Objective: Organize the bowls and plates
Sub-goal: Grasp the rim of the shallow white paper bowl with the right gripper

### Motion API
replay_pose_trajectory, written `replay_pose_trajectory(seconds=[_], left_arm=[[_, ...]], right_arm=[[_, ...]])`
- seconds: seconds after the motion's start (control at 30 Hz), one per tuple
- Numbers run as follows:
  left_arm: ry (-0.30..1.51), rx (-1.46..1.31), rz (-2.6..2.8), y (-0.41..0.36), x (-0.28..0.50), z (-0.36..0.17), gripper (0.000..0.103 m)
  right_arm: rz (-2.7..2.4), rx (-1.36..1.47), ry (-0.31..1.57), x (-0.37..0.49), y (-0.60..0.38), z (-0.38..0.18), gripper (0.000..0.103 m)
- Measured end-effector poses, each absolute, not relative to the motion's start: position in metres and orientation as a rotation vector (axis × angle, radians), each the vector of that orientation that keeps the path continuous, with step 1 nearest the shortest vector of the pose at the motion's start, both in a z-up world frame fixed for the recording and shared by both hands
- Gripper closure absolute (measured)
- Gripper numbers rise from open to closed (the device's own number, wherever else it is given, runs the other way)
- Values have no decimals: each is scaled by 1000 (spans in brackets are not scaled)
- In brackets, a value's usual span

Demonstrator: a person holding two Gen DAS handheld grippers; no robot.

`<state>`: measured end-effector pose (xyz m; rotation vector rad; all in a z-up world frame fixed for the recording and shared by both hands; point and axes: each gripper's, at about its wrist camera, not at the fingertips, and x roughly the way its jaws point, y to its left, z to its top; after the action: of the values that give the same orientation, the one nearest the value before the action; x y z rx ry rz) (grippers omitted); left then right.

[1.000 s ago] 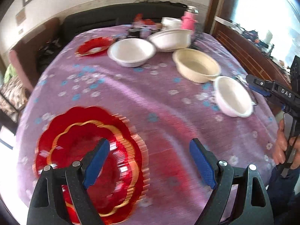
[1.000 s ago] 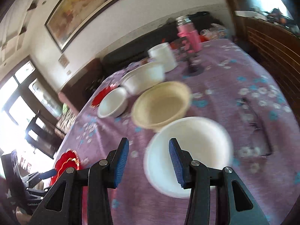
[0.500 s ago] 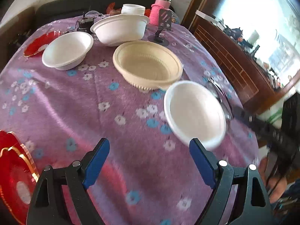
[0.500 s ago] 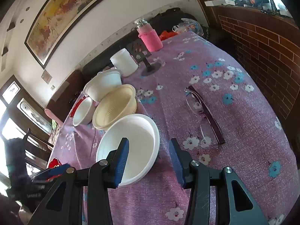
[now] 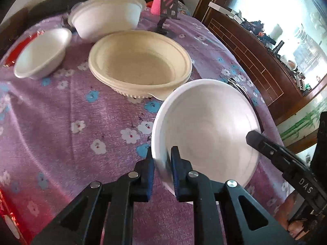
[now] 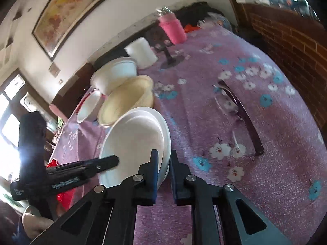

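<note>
A white bowl point(image 5: 206, 130) is tilted up above the purple flowered tablecloth point(image 5: 71, 122). My left gripper point(image 5: 162, 163) is shut on its near left rim. My right gripper point(image 6: 163, 163) is shut on the opposite rim of the same white bowl point(image 6: 134, 140); its black finger shows in the left wrist view point(image 5: 265, 145). A cream bowl point(image 5: 141, 67) sits just behind. A small white bowl point(image 5: 40, 55) and a large white bowl point(image 5: 108, 18) stand further back. A red plate point(image 5: 8, 222) lies at the lower left edge.
A pink flask point(image 6: 173, 28), a white cup point(image 6: 143, 53) and a black phone stand point(image 5: 167, 10) are at the table's far end. Eyeglasses point(image 6: 239, 118) lie on the cloth to the right. A brick ledge point(image 5: 251, 51) runs along the right side.
Both grippers have closed on the white bowl's rim from opposite sides, and the bowl now tilts up. The left gripper moved right, away from the red plate.
</note>
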<state>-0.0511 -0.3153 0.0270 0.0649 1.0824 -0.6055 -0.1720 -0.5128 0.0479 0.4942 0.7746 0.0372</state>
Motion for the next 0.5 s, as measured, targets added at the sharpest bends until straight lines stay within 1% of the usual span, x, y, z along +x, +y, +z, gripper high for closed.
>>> replay_pose_trajectory(seconds=[0.5], left_arm=[[946, 61, -517, -230, -96, 58, 88]], right_arm=[[184, 463, 796, -167, -445, 56, 93]])
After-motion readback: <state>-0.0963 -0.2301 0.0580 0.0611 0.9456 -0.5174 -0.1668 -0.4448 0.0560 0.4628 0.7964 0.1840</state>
